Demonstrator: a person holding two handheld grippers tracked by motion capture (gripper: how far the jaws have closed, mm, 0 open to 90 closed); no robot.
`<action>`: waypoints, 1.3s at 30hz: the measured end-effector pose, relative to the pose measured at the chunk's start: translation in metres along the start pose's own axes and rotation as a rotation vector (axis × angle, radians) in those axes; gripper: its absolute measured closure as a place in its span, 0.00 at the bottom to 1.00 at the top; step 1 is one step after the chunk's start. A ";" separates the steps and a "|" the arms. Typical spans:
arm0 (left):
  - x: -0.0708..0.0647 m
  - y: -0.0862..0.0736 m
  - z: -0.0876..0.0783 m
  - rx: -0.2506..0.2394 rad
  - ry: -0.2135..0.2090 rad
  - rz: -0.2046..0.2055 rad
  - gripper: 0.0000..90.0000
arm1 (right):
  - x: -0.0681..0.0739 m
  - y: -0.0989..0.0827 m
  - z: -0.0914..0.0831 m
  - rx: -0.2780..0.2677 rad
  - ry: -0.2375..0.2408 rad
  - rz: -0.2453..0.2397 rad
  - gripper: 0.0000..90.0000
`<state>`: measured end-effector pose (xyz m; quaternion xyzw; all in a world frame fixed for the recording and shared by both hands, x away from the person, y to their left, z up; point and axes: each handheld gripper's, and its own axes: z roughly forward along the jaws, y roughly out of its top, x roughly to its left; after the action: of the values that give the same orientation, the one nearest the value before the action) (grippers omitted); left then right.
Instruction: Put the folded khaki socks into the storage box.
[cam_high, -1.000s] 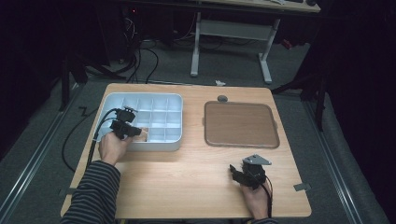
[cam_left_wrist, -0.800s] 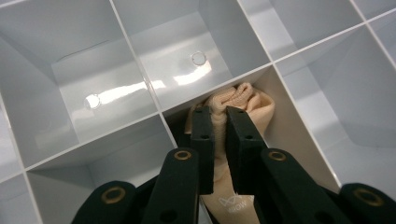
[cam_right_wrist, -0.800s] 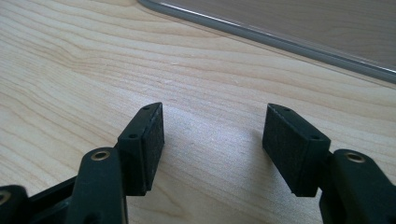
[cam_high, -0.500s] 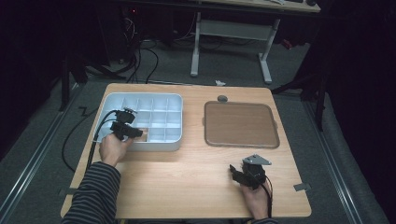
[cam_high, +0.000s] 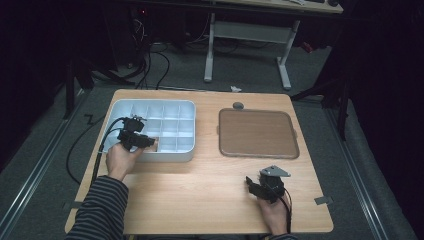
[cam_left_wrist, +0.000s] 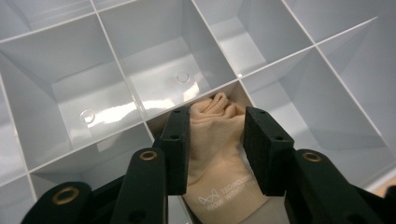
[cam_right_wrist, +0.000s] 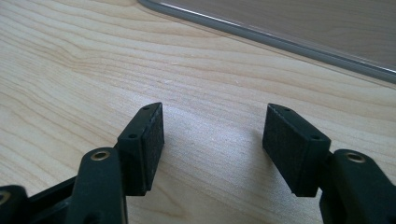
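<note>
A beige piece of cloth (cam_left_wrist: 215, 158) with small white lettering lies crumpled in a front-row compartment of the white divided tray (cam_high: 152, 106). My left gripper (cam_left_wrist: 217, 116) points down into that compartment. Its jaws have just been opening and stand on either side of the cloth without pinching it. In the high view the left gripper (cam_high: 149, 143) sits over the tray's near edge, with a bit of the beige cloth (cam_high: 156, 145) at its tips. My right gripper (cam_high: 252, 186) rests low over the bare wood at the front right, open with nothing between its fingers (cam_right_wrist: 144, 135).
A brown flat tray with a grey rim (cam_high: 257, 132) lies on the right half of the table, its rim (cam_right_wrist: 280, 39) just beyond my right gripper. A small grey round thing (cam_high: 238, 105) sits behind it. The white tray's other compartments (cam_left_wrist: 159, 70) hold nothing.
Both hands stay where they were in the high view. The left gripper remains at the white tray's front row, and a little beige cloth shows at its tips now.
</note>
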<state>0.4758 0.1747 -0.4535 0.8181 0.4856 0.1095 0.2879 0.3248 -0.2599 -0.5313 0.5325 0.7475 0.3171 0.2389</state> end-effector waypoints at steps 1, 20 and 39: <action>-0.001 0.000 -0.001 -0.005 0.002 0.003 0.68 | 0.000 0.000 0.000 0.000 0.000 0.000 0.43; -0.013 -0.009 -0.027 -0.065 -0.021 0.037 0.66 | 0.000 0.000 0.000 0.000 0.000 0.001 0.43; -0.023 -0.018 -0.045 -0.113 -0.048 0.062 0.65 | 0.000 0.000 0.000 0.000 0.000 -0.001 0.43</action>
<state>0.4301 0.1775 -0.4257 0.8176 0.4462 0.1258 0.3414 0.3248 -0.2600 -0.5313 0.5320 0.7479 0.3170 0.2391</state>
